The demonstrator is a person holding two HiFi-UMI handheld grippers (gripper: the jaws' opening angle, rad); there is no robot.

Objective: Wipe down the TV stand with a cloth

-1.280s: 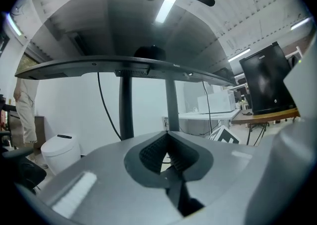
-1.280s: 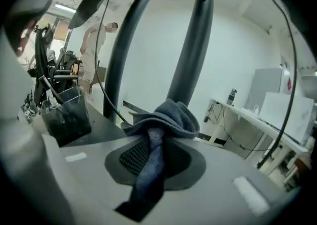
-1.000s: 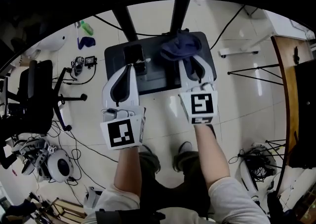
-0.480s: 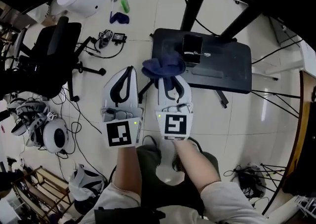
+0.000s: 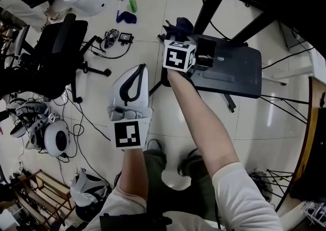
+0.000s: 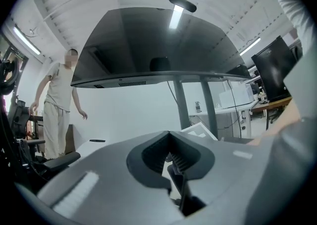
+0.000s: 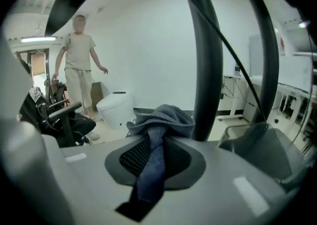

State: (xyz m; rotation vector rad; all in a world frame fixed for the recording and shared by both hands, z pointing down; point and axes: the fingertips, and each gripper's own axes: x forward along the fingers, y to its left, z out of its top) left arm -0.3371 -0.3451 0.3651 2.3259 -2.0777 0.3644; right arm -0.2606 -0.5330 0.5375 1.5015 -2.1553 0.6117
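Right gripper view shows the dark blue, soft woven cloth (image 7: pixel 161 120) clamped between the ribbed black pads of the right gripper (image 7: pixel 157 142). One strip runs down through the jaws. The rest bunches in folds past the tips, just beside a round black post (image 7: pixel 205 55) of the TV stand.

Head view alone shows the stand's flat, dark grey rectangular base plate (image 5: pixel 234 69). The cloth lies at the plate's left end, beyond the right gripper's white marker cube (image 5: pixel 178 55). A small black boxy device (image 5: pixel 205 52) sits on the plate just beside that cube. Whether the cloth touches the plate cannot be told.

Left gripper view alone shows the wide, dark, glossy screen (image 6: pixel 158 40) from below. The left gripper (image 6: pixel 168 135) has a smooth white shell. Its jaws stand slightly apart, with only a narrow slit between the pads and nothing in it. In the head view it hangs over the pale tiled floor (image 5: pixel 160 123), left of the plate.

A black office chair (image 5: pixel 51 57) stands further left. Both gripper views show a standing person in pale clothes (image 7: pixel 79 65).
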